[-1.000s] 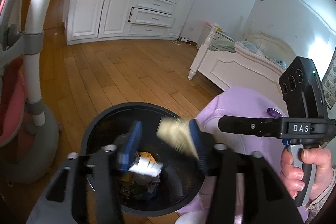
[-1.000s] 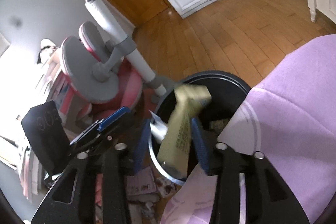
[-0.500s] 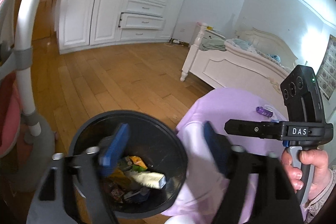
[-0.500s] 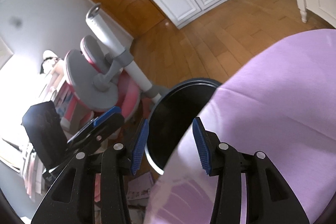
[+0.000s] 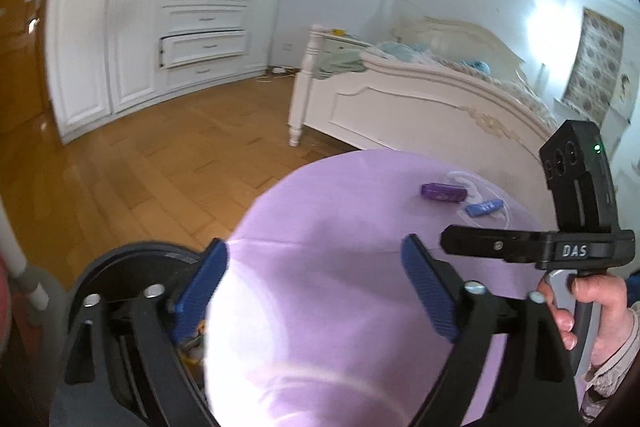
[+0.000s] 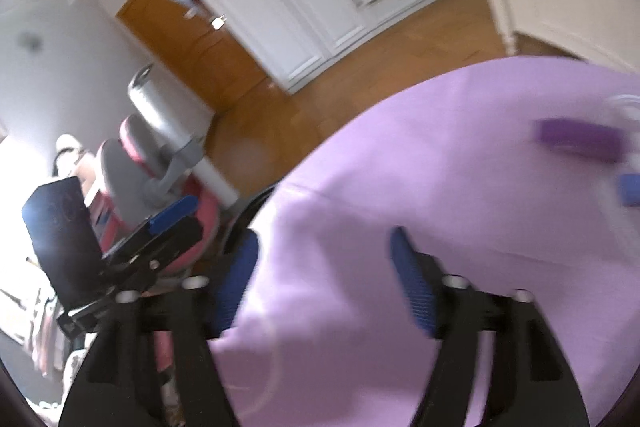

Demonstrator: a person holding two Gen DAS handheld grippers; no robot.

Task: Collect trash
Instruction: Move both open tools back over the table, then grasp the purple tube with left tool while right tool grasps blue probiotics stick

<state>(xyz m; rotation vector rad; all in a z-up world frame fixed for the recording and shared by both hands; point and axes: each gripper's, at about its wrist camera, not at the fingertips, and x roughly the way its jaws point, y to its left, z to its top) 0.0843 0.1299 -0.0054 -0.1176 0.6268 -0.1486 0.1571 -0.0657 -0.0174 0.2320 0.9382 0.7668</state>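
Purple wrapper (image 5: 443, 192) lies well beyond the spread left fingers (image 5: 426, 285)

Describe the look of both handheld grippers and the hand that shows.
The left gripper has black angular fingers with silver screws and ribbed blue pads. The right gripper is built the same; from the left wrist view its black body carries white "DAS" lettering, a boxy top block with round holes and a green light. The bare right hand grips a grey handle, a pale pinkish cuff at the wrist.
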